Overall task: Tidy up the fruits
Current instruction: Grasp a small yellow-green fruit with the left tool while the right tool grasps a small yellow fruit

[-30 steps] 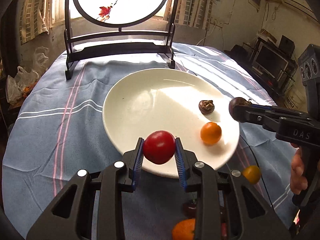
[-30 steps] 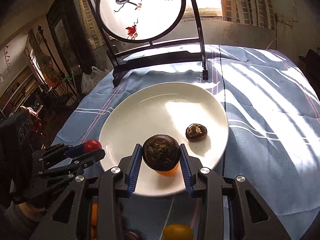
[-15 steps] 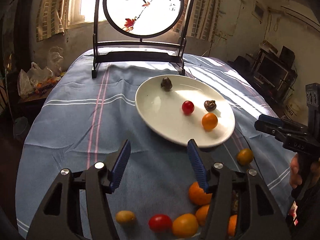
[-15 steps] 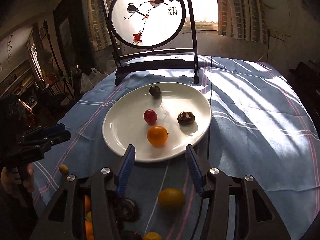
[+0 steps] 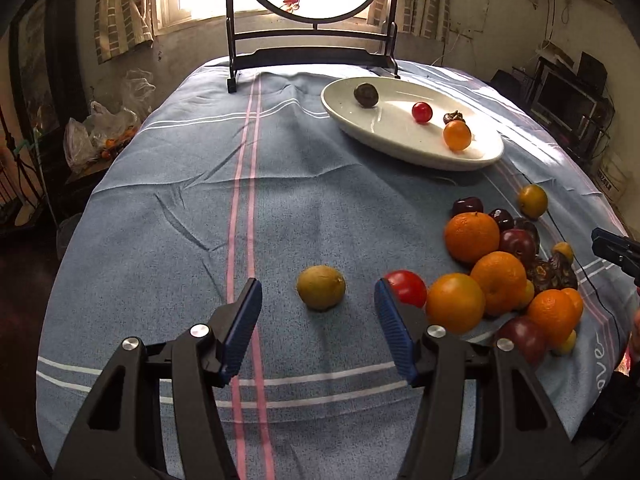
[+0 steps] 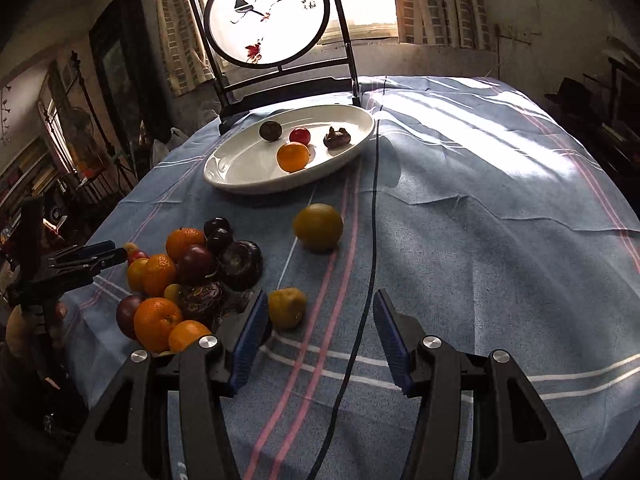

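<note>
Four fruits lie on the white plate (image 5: pixel 404 142), far ahead of the left gripper (image 5: pixel 318 324) and to its right: a dark round fruit (image 5: pixel 366 95), a small red tomato (image 5: pixel 422 112), a shrivelled brown fruit (image 5: pixel 453 117) and a small orange (image 5: pixel 457 135). The left gripper hangs over the blue striped cloth (image 5: pixel 160 220) on the counter, its blue pads spread wide and now narrowing slightly, gripping nothing; a yellow-green fruit (image 5: pixel 321 287) sits on the cloth just ahead, in line with the gap between them. Just right of its right finger begins a heap of fruit (image 5: pixel 504 276), with a red tomato (image 5: pixel 407 288) nearest, then oranges and dark plums.

In the right wrist view, the right gripper (image 6: pixel 318 330) is also spread and empty. A small yellow fruit (image 6: pixel 286 307) lies just beside its left finger, and a larger yellow-orange fruit (image 6: pixel 318 227) rests farther ahead, apart from the heap on the left. A dark cable (image 6: pixel 374 216) runs across the cloth ahead of this gripper and passes down between its fingers.
</note>
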`<move>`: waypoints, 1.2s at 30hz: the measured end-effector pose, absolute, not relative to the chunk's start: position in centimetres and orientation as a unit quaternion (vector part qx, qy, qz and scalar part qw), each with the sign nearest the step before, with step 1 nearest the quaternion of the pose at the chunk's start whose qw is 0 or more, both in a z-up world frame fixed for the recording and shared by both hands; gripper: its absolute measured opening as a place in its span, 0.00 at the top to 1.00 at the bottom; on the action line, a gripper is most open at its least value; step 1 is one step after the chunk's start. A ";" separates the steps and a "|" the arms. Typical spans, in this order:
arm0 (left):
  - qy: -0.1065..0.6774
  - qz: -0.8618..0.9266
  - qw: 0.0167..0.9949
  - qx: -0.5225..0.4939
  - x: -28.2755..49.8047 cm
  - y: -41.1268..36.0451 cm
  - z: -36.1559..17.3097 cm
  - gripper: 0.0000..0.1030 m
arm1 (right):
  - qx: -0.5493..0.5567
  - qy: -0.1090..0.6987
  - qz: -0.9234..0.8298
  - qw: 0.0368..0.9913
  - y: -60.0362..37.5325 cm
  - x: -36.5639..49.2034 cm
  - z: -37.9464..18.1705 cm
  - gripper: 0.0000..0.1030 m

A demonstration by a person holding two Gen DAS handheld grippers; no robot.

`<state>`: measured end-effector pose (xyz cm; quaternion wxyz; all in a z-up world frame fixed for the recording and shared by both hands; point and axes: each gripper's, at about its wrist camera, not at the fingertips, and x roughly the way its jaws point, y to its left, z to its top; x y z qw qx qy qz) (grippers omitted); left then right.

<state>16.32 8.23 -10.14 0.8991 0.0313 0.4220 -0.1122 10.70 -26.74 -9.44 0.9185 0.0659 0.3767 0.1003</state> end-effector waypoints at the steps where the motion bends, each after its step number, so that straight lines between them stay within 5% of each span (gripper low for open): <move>1: 0.435 -0.109 0.893 0.029 16.9 8.1 -10.6 0.54 | 0.066 0.377 0.100 0.919 -26.8 10.6 -9.4 0.47; 5: 0.448 -0.105 0.887 0.031 17.9 7.8 -11.4 0.74 | 0.052 0.371 0.104 0.921 -26.4 9.6 -8.9 0.47; 13: 0.389 -0.116 0.913 0.030 14.9 7.8 -9.3 0.74 | 0.012 0.391 0.118 0.913 -24.3 10.2 -9.6 0.51; 21: 0.386 -0.131 0.913 0.031 12.5 7.6 -8.7 0.74 | 0.005 0.425 0.106 0.899 -23.4 12.6 -10.9 0.67; 36: 0.383 -0.141 0.913 0.024 12.0 6.8 -8.8 0.74 | 0.150 0.477 0.186 0.846 -25.7 16.2 -12.3 0.67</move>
